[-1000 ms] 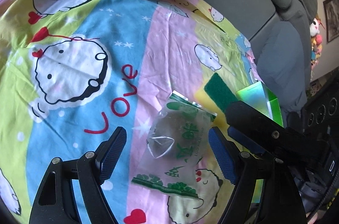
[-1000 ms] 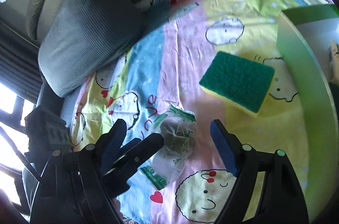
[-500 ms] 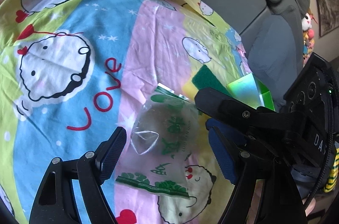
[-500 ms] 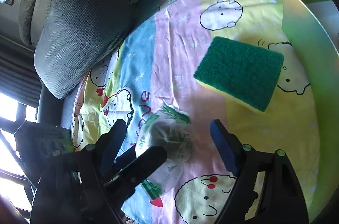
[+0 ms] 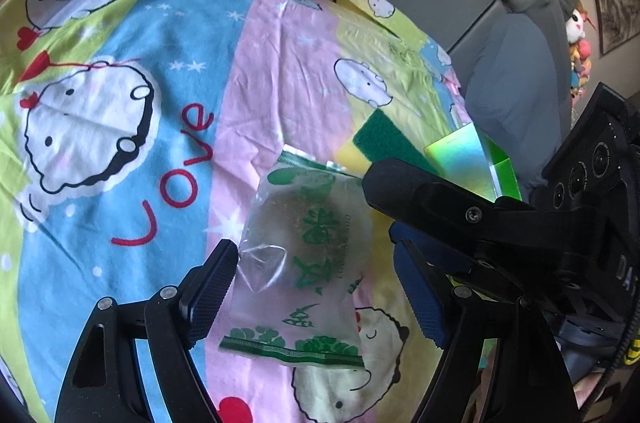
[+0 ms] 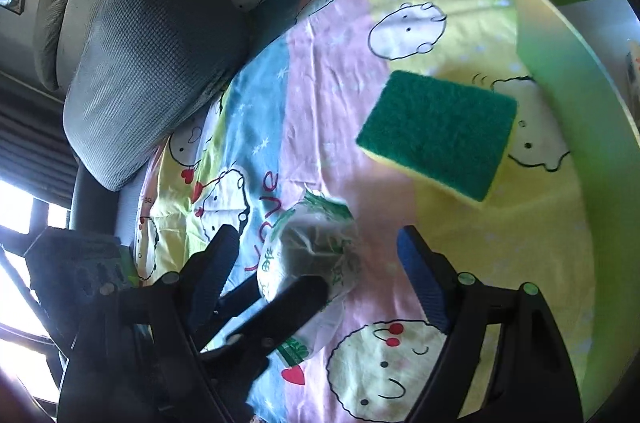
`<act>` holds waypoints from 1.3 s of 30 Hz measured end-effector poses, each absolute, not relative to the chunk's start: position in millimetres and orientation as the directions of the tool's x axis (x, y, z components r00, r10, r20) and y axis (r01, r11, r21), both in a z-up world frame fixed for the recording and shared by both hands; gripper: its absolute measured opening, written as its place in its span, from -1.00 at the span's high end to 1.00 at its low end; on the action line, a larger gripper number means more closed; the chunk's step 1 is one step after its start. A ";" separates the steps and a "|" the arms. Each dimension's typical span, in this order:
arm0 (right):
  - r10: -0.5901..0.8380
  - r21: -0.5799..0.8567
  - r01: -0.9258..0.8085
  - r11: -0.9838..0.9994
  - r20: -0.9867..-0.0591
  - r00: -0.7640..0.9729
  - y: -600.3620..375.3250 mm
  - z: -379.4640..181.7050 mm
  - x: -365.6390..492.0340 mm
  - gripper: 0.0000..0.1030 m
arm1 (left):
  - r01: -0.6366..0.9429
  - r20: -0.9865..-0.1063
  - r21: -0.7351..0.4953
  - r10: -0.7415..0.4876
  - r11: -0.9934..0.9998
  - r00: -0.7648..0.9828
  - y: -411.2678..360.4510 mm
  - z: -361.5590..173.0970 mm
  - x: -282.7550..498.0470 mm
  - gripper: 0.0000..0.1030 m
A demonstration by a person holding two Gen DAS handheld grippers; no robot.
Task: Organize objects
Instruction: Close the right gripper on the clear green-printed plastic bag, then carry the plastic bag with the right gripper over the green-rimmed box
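Left wrist view: the left tool (image 5: 316, 287) stands wide apart, its fingers to either side of a clear packet (image 5: 304, 255) printed in green, which lies flat on the cartoon-print sheet (image 5: 120, 127). The left pad's tip sits at the packet's edge; contact cannot be confirmed. The right tool (image 5: 404, 211) enters from the right, one black finger reaching over the packet's far right corner. Beyond it lie a green-and-yellow sponge (image 5: 380, 139) and a green box (image 5: 468, 159).

Right wrist view: the right tool (image 6: 320, 275) is also wide apart, holding nothing. The packet (image 6: 316, 251) lies between its fingers, partly covered by a finger of the left tool (image 6: 260, 307). The sponge (image 6: 436, 135) rests well apart, beside the green box (image 6: 568, 111). A grey cushion (image 6: 152, 63) sits at the sheet's (image 6: 320, 95) far left.
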State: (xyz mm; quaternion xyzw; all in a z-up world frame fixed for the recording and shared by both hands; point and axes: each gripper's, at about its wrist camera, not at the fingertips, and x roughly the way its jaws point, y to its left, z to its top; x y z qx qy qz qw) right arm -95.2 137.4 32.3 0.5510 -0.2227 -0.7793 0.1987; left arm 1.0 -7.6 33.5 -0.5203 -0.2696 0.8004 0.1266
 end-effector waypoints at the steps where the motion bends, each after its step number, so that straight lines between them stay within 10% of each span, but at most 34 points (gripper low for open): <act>1: -0.561 0.572 0.063 -0.818 -0.769 -0.306 135.0 30.2 -96.1 -0.59 | 0.083 -0.770 -0.561 0.482 -0.824 -0.418 -7.1 30.8 -0.3 -0.55; 39: -0.632 0.631 0.106 -0.769 -0.722 -0.282 119.6 32.1 -92.9 -0.20 | 0.000 -0.767 -0.424 0.359 -0.906 -0.532 4.3 62.4 16.8 -0.25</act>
